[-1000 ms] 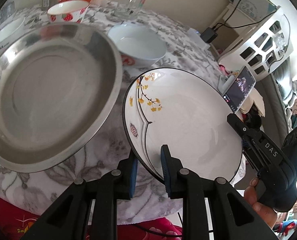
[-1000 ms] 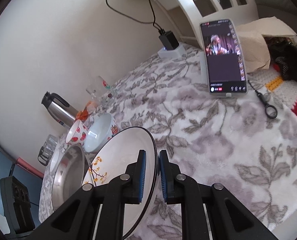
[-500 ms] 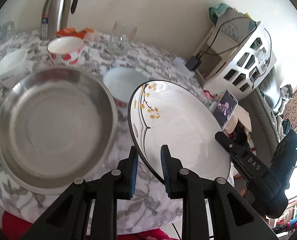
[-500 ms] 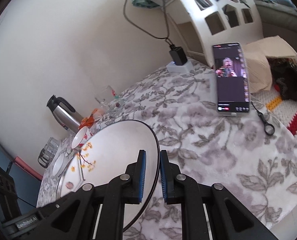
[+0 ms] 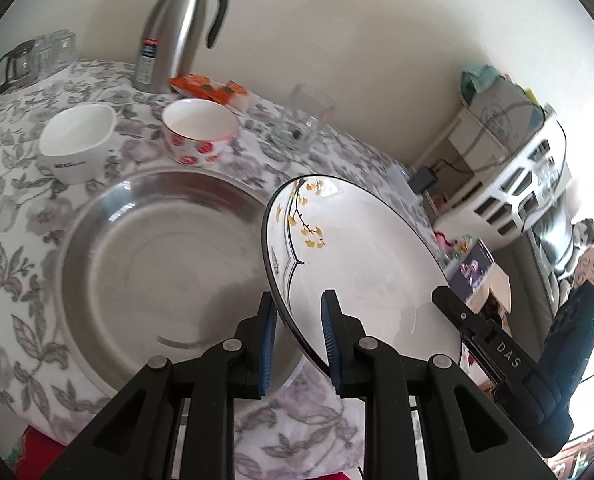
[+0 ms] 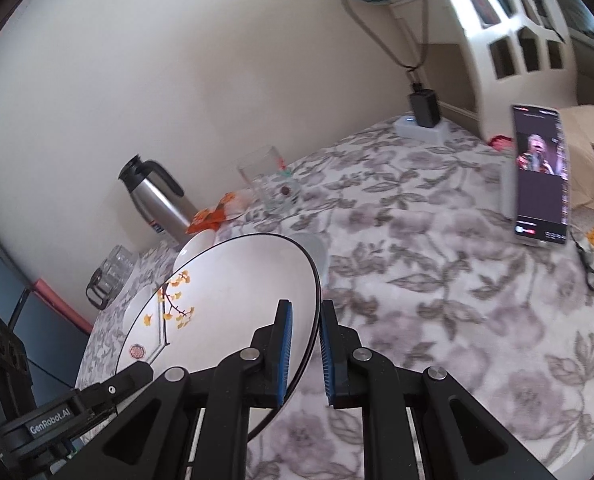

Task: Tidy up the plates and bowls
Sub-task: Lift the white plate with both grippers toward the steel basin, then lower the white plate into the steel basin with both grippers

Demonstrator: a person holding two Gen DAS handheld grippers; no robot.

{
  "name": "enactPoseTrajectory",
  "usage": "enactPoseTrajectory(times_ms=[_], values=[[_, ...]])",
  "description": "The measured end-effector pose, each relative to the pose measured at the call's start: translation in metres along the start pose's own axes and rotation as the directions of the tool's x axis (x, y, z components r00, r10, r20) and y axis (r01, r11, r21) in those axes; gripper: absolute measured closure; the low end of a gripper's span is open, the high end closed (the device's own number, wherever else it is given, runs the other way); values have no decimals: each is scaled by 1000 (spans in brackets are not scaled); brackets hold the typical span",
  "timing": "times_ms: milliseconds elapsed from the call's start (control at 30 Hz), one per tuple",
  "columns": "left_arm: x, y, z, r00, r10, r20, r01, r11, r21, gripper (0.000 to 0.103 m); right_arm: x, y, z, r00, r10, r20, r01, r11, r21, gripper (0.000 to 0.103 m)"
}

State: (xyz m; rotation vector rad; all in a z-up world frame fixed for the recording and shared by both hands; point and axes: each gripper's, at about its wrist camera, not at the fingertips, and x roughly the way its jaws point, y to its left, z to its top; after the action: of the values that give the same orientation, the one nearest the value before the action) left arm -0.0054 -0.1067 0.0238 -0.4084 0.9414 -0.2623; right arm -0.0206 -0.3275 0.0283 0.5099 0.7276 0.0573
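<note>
A white plate with a black rim and yellow ginkgo leaves (image 5: 361, 256) is held tilted above the table by both grippers. My left gripper (image 5: 299, 340) is shut on its near rim. My right gripper (image 6: 305, 344) is shut on the opposite rim of the same plate (image 6: 233, 292). A large steel plate (image 5: 157, 272) lies on the floral tablecloth to the left, partly under the white plate. Behind it stand a plain white bowl (image 5: 77, 140) and a strawberry bowl (image 5: 197, 132).
A steel thermos (image 5: 173, 24), an orange packet (image 5: 209, 86), a glass mug (image 5: 303, 120) and several glasses (image 5: 29, 60) stand at the back. A phone (image 6: 539, 176) stands propped at the table's right, near a charger (image 6: 423, 110). A white rack (image 5: 529, 176) is beyond.
Both grippers have lifted the white plate up and toward the steel plate. It now overlaps the steel plate's right side and hides the third bowl.
</note>
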Motion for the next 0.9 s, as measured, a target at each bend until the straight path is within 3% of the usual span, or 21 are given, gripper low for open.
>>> enactPoseTrajectory(times_ms=[400,900], values=[[-19,55,26,998,41,37,-37,996,-86,80,30,59,-8,998,50,-47,-52,998,-43,88],[-30,105,40,998,57,25,-52,986,-159,80,57,98,-25,990,63,-128,-73,994,-76,88]])
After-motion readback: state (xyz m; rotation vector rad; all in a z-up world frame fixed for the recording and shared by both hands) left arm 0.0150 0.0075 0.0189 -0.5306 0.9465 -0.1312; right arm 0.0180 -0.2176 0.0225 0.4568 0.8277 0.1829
